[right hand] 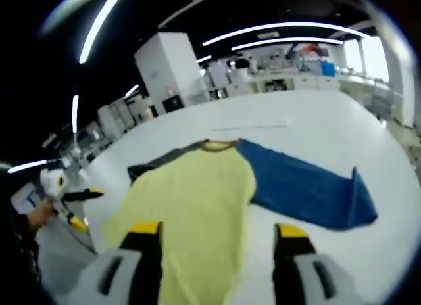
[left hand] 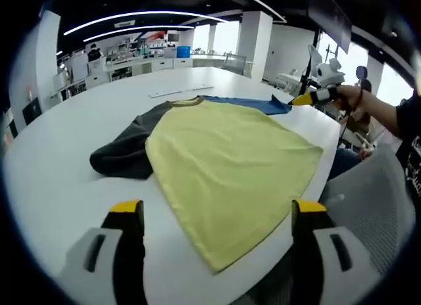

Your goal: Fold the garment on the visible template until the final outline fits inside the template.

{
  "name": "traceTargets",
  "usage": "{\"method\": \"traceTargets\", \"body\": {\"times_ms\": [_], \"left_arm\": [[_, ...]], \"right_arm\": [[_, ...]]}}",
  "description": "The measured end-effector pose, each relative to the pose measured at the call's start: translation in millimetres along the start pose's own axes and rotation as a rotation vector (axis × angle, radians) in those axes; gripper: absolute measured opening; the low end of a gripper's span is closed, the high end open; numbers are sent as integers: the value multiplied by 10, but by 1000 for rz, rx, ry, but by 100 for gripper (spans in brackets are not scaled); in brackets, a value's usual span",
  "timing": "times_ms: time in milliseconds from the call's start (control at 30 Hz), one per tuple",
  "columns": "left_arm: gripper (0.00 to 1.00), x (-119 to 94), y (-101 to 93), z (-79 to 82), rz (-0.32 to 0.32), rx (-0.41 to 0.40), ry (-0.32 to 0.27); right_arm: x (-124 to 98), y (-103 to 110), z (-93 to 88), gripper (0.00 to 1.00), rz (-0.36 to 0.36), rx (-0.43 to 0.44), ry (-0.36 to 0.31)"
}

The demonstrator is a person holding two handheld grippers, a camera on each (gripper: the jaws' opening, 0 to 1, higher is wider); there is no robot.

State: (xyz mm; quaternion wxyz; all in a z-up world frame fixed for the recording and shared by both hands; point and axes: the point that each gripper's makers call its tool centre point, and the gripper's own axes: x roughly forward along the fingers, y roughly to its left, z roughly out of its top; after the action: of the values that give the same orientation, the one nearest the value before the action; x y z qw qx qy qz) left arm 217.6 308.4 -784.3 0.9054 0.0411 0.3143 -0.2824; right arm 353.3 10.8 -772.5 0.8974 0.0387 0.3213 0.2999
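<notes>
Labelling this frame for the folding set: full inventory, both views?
Garment: 1, yellow body, one dark grey sleeve bunched, one blue sleeve spread out; lying on the table.
Table: 1, white, round-edged.
Strip: 1, pale, thin, on the table beyond the collar.
Chair: 1, grey, at the table edge.
Left gripper: 1, grey with yellow tips, jaws apart, above the yellow hem.
Right gripper: 1, same colours, jaws apart, over the yellow body.
Hand: 1, holding the right gripper near the blue sleeve.
</notes>
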Motion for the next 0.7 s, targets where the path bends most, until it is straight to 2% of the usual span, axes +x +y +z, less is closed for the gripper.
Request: {"method": "traceTargets", "body": {"times_ms": [200, 333, 433, 533, 600, 700], "left_arm": [[99, 9, 0, 36, 0, -14, -10], [99, 19, 28, 26, 0, -7, -4], [99, 17, 27, 35, 1, -4, -8], [99, 30, 53, 46, 4, -3, -8], [99, 47, 87, 34, 11, -8, 0], [97, 31, 113, 43, 29, -3, 0]], "right_arm": [[199, -325, 79, 57, -38, -27, -9], [307, -471, 77, 52, -64, -51, 4], [398, -541, 76, 47, -66, -89, 16], [533, -621, 68, 40, -59, -198, 45], [577, -619, 37, 35, -55, -214, 57], [643, -594, 0, 33, -38, -261, 78]]}}
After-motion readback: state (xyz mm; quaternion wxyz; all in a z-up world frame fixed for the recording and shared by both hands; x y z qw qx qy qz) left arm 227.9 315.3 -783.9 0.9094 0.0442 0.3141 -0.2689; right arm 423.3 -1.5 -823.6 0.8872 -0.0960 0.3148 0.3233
